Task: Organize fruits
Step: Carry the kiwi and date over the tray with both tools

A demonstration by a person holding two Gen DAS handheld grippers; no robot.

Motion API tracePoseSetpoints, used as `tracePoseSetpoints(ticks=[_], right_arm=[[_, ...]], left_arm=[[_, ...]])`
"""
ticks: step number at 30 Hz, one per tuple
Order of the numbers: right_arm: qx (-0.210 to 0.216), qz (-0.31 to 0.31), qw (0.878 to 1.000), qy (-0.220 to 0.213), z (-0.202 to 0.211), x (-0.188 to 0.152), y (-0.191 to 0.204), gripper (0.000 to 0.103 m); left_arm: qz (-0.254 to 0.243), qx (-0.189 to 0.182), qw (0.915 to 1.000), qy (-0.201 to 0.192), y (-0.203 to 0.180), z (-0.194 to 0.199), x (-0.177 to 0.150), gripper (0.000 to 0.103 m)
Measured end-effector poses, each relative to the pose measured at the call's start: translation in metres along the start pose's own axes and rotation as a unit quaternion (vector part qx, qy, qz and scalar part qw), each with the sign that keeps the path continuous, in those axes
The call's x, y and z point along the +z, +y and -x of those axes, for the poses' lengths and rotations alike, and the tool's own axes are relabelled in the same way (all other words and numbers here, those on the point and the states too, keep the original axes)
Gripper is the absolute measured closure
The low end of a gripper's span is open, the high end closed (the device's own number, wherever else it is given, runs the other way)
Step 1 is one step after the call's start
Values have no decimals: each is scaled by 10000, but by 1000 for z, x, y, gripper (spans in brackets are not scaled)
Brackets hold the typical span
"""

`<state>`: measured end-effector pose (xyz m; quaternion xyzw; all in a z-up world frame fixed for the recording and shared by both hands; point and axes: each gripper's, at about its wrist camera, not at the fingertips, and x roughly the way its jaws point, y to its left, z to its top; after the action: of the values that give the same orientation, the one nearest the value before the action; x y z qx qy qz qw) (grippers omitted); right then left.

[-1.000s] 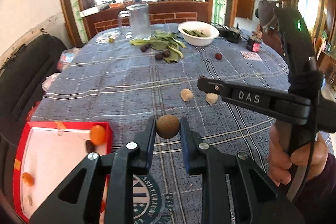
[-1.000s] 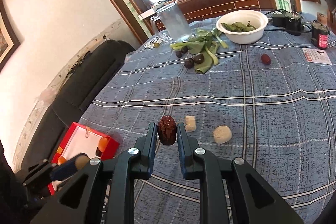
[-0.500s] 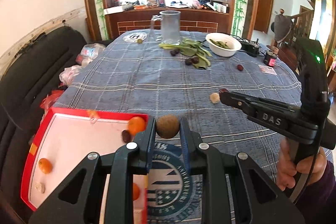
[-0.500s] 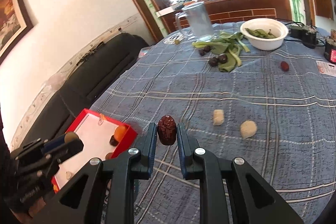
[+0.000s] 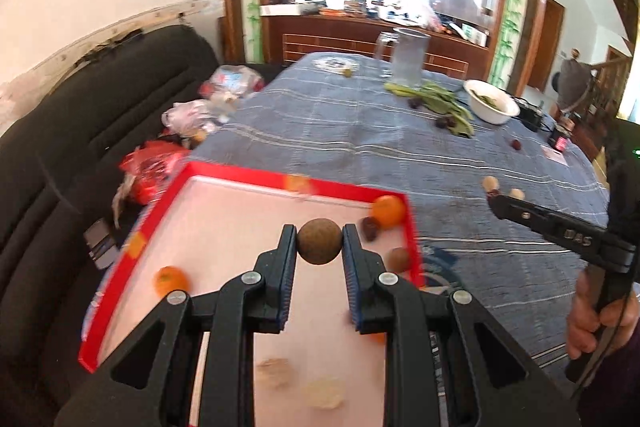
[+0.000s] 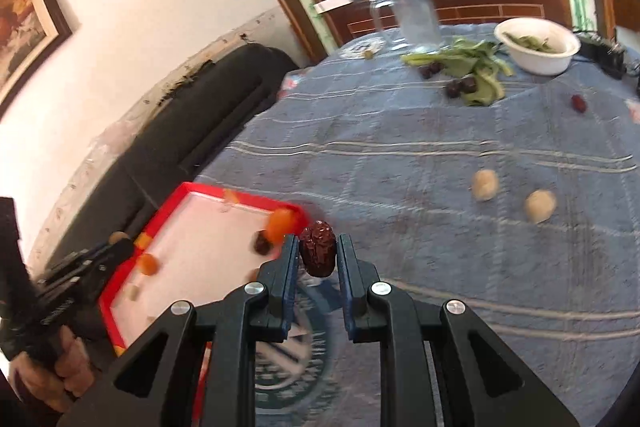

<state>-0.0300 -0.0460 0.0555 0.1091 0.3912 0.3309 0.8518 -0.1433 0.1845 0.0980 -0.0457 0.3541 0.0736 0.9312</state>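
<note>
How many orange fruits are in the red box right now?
3 for sure: one in the far right corner, one near the left wall, one peeking out under the left gripper's right finger. The fingers may hide more.

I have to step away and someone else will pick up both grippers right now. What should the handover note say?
Left gripper: shut on a round brown fruit, held above the red tray.
Right gripper: shut on a wrinkled dark red date, over the tablecloth just beside the tray's near corner.
Done: the tray already holds two orange fruits, a dark date and a brown fruit, plus pale pieces.
Left: release both held fruits into the tray, then fetch the two pale pieces, the lone date and the dark fruits by the green leaves.
</note>
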Motion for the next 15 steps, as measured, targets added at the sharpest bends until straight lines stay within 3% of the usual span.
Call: tracePoseSetpoints(ticks=[8, 15], right_arm=[[328, 311, 9989, 155, -29, -4, 58, 86], [360, 876, 9939, 563, -59, -23, 105, 86]], left_arm=[[169, 525, 9985, -70, 60, 13, -27, 79], [310, 505, 9981, 168, 90, 0, -44, 79]])
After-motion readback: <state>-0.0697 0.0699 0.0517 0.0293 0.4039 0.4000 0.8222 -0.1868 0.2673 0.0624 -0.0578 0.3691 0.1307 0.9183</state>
